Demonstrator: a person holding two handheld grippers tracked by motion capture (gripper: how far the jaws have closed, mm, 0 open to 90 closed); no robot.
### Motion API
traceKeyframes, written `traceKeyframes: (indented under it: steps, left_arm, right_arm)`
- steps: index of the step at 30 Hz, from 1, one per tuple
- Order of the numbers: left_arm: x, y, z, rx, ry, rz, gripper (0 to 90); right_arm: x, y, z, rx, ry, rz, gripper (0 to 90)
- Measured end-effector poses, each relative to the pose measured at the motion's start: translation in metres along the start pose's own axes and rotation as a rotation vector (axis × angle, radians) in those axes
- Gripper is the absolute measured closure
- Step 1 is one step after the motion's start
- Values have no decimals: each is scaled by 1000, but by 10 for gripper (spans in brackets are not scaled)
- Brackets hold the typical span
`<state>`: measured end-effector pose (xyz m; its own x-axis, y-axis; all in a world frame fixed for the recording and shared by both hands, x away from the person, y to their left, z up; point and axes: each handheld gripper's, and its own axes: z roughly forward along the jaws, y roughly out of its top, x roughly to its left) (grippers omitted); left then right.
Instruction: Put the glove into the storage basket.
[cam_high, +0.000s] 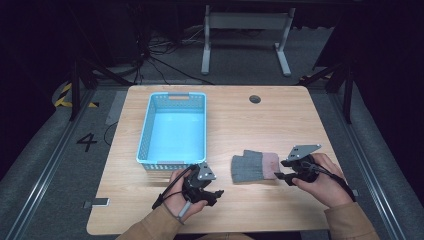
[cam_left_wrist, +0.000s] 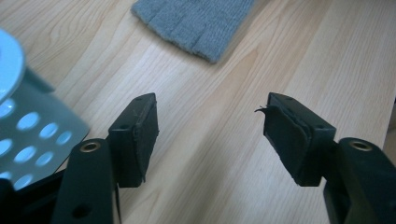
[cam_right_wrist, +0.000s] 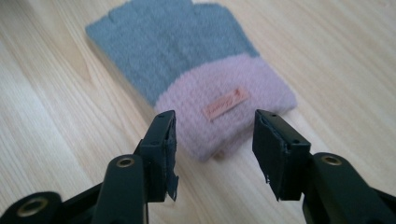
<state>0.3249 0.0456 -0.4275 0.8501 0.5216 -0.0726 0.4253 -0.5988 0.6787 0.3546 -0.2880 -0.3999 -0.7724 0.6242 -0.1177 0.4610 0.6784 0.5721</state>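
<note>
Knit glove (cam_high: 252, 166) lies ungrabbed on the surface — both claws gape (basket (cam_high: 172, 127) empty); pickup remains.

The left hand (cam_high: 186, 196) held the black two-jaw left gripper (cam_high: 219, 195) low with its jaws wide apart, while the right hand (cam_high: 322, 180) kept the black right gripper (cam_high: 276, 175) also open.
</note>
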Motion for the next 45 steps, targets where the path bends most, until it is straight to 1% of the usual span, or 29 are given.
traceKeyframes:
  steps: [4,6,9,10,11,12,13,14,16,18,19,20,22,24,25,26,27,30,32,33,35,39,41,43,45]
  left_arm:
    - [-1,9,13,27,0,-16,416]
    - [-1,15,21,41,-7,-25,443]
    - [1,23,31,58,-27,-25,461]
    - [1,25,35,57,-21,-35,465]
    - [2,27,37,59,-18,-34,474]
    - [3,27,39,58,-27,-42,487]
    - [3,28,41,61,-27,-45,491]
    - [4,28,42,70,-32,-41,500]
    - [3,27,44,84,-26,-31,522]
    - [3,27,46,93,-21,-18,534]
    - [2,26,47,92,-22,-20,539]
    - [2,27,48,94,-24,-9,548]
    - [0,27,50,102,-11,-3,556]
    - [0,27,52,102,-8,4,559]
    - [0,27,54,114,-3,5,564]
    - [0,27,56,114,-11,-1,571]
    - [0,28,57,125,-26,3,596]
    - [-3,30,61,129,-27,16,634]
    - [-3,31,62,134,-25,15,644]
    - [-4,32,63,131,-27,0,650]
    - [-4,33,64,133,-20,-2,677]
    - [-6,36,66,140,-5,19,758]
    - [-8,38,67,148,13,41,822]
    - [-9,39,68,151,10,55,889]
    - [-10,39,68,150,13,61,900]
  right_arm:
    - [-1,-7,1,17,10,15,500]
    - [-2,-9,0,19,14,19,499]
    - [-1,-10,1,26,22,19,498]
    - [-1,-11,2,30,26,18,499]
    - [-1,-11,3,34,31,21,500]
    - [0,-12,4,37,33,24,500]
    - [0,-12,4,40,35,26,503]
    - [-1,-13,5,43,37,26,505]
    - [-1,-14,6,50,35,25,525]
    - [-1,-14,10,66,31,22,566]
    - [0,-15,13,71,28,16,590]
    - [1,-15,14,78,26,11,615]
    - [2,-14,17,88,21,-2,641]
    - [1,-14,18,92,19,-7,645]
    - [2,-13,19,96,18,-6,650]
    - [2,-13,19,97,17,-5,652]
    - [2,-13,19,98,18,-5,653]
    - [2,-14,19,95,17,-6,654]
    - [2,-14,19,95,17,-4,656]
    - [2,-14,18,92,16,-5,663]
    - [2,-13,18,94,17,-7,671]
    - [3,-12,19,103,10,-9,699]
    - [4,-11,19,107,9,-9,743]
    - [4,-10,18,104,5,-15,797]
    - [5,-8,15,98,-1,-24,845]
